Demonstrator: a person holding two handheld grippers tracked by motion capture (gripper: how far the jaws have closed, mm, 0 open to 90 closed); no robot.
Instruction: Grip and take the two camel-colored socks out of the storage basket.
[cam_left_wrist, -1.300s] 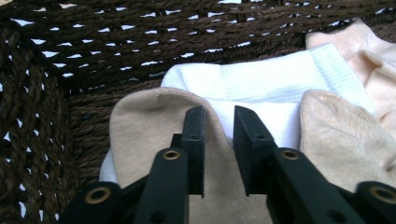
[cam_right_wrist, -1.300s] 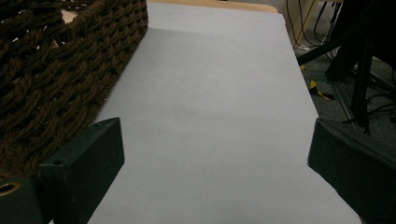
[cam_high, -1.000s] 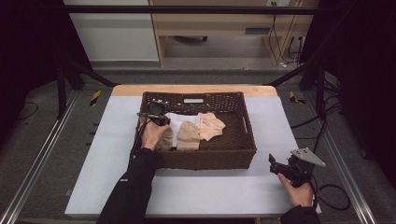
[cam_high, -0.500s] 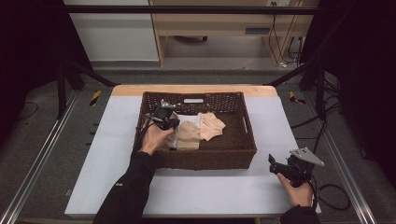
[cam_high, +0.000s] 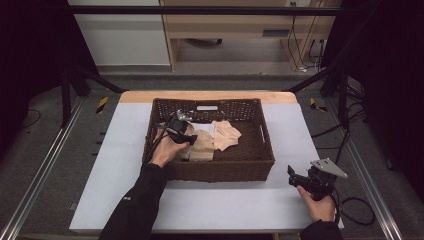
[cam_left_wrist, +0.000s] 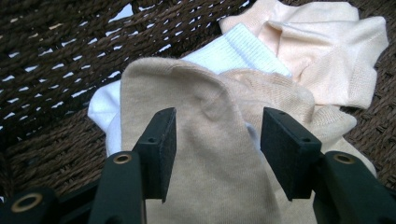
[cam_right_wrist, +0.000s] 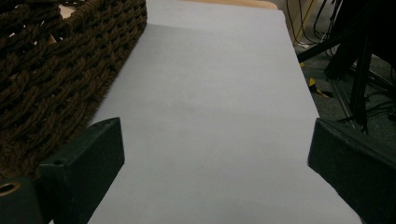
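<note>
1. The counter (cam_high: 115, 165), covered in a pale grey sheet, is seen carrying a dark brown wicker basket (cam_high: 210, 170) set near its far edge; bare sheet is left at the near side.
2. Inside the basket, towards its left half, a small heap of socks is seen on the woven floor: a tan sock (cam_left_wrist: 205, 154) lies on top, a white ribbed sock (cam_left_wrist: 238, 49) is partly covered by it, and a paler cream sock (cam_left_wrist: 322, 51) is crumpled just beside them to the right.
3. The left tongs (cam_left_wrist: 217, 151) are held low over the tan sock, released, with one jaw at either side of a raised fold; whether the cloth is already touched cannot be told.
4. The step in hand is judged to be a pick-up of the tan sock. It would be done well if the fold alone were pinched, so that the white sock beneath is not dragged along.
5. The right tongs (cam_high: 295, 177) are kept released near the counter's right front corner, well apart from the basket, with nothing between the jaws.
</note>
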